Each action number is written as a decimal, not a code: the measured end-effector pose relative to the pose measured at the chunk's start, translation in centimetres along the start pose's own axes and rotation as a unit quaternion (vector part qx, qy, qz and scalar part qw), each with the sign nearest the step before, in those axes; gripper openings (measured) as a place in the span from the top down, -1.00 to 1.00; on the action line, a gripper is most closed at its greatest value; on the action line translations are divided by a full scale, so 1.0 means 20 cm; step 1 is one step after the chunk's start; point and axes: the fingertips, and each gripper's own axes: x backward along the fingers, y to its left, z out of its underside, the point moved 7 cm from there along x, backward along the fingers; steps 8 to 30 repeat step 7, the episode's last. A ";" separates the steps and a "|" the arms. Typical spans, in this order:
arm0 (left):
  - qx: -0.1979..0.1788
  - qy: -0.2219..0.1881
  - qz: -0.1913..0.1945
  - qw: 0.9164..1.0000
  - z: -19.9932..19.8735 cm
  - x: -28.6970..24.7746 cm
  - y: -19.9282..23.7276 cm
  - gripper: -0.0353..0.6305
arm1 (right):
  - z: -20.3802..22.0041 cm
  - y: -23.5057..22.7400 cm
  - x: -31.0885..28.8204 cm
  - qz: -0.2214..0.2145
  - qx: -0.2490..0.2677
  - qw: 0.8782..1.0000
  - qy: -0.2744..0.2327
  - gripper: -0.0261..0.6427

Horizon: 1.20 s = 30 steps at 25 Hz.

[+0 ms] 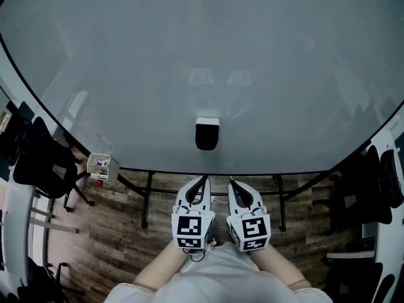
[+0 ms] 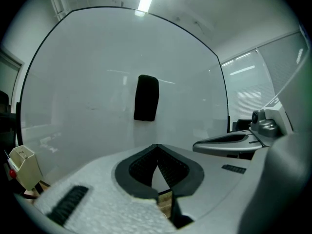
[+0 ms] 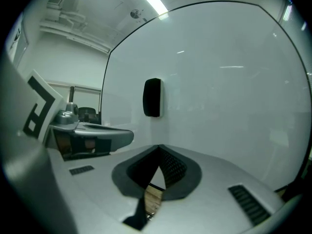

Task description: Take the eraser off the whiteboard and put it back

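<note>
A black eraser with a white top sticks to the large whiteboard, low at its middle. The same eraser hangs ahead of the left gripper and shows as a dark block in the right gripper view. My left gripper and right gripper sit side by side below the board's bottom edge, short of the eraser. The jaws of both meet at the tips with nothing between them. Each gripper shows at the edge of the other's view.
A small white holder with markers hangs at the board's lower left. The board's black stand legs rest on a wooden floor. Black office chairs stand at the left and at the right.
</note>
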 end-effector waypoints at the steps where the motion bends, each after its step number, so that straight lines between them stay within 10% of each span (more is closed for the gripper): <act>1: 0.000 -0.002 -0.001 1.000 -0.01 0.00 0.00 0.84 | 0.00 0.00 0.00 -0.001 0.001 1.000 -0.001 0.84; 30: 0.001 -0.009 -0.003 1.000 -0.01 -0.03 0.01 0.84 | 0.00 -0.02 -0.03 -0.003 0.001 1.000 0.001 0.84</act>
